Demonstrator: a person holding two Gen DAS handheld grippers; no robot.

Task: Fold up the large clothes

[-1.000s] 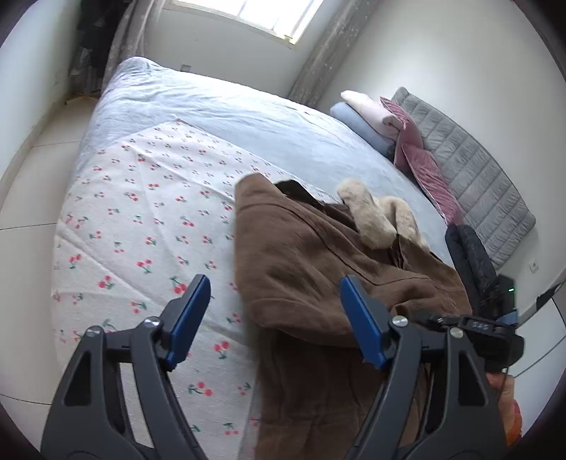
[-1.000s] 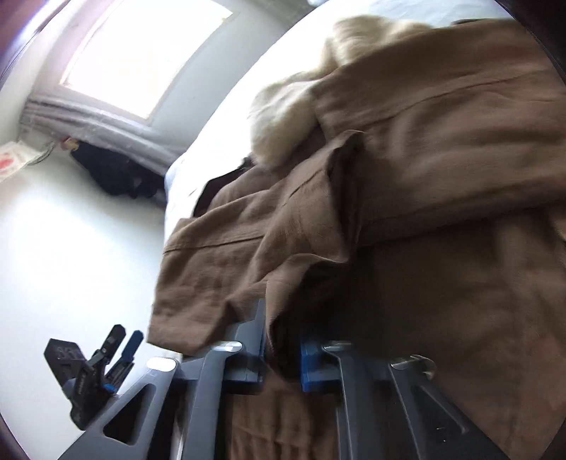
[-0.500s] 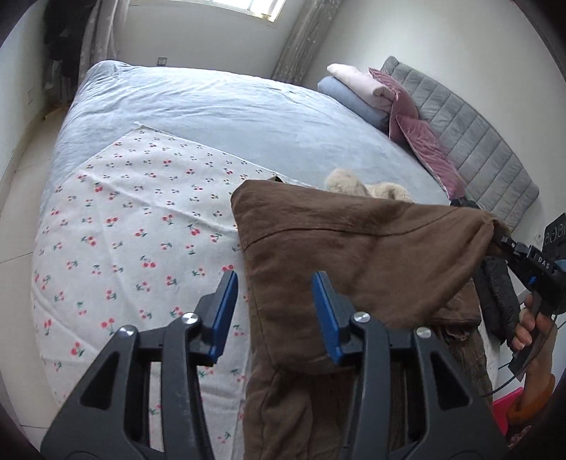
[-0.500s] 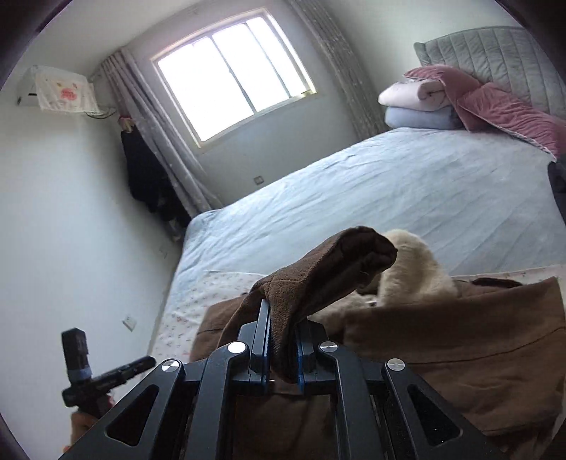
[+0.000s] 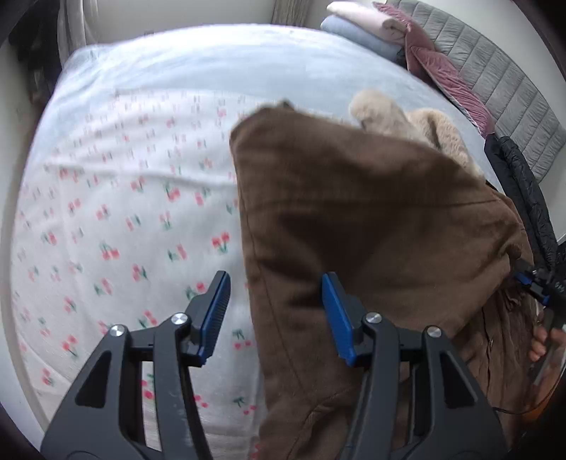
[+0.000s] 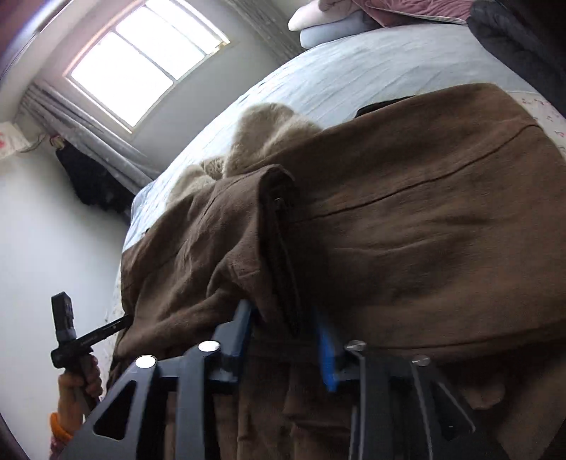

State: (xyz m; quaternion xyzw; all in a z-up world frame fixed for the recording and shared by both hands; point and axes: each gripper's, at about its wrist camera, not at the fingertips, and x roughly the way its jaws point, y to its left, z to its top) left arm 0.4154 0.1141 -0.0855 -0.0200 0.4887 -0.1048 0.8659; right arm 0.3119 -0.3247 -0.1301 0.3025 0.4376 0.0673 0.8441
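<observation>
A large brown coat (image 5: 371, 226) with a beige fur collar (image 5: 406, 120) lies on the bed, its upper part folded over. My left gripper (image 5: 276, 304) is open, its fingers straddling the coat's left edge above the cherry-print sheet (image 5: 123, 212). In the right wrist view the coat (image 6: 406, 230) fills the frame; my right gripper (image 6: 283, 332) has its jaws parted around a fold of a brown sleeve, and the fingertips are partly hidden by cloth. The right gripper also shows in the left wrist view (image 5: 534, 283) at the coat's right edge.
The bed has a pale blue cover (image 5: 212, 56). Folded blankets and pillows (image 5: 375, 24) are stacked by a grey padded headboard (image 5: 502, 81). A black jacket (image 5: 523, 187) lies at the coat's right. A window (image 6: 141, 63) and dark hanging clothes (image 6: 92, 177) are at the far wall.
My left gripper has opened wider and dropped lower over the coat's left edge. My right gripper has lowered the sleeve onto the coat and its jaws have parted.
</observation>
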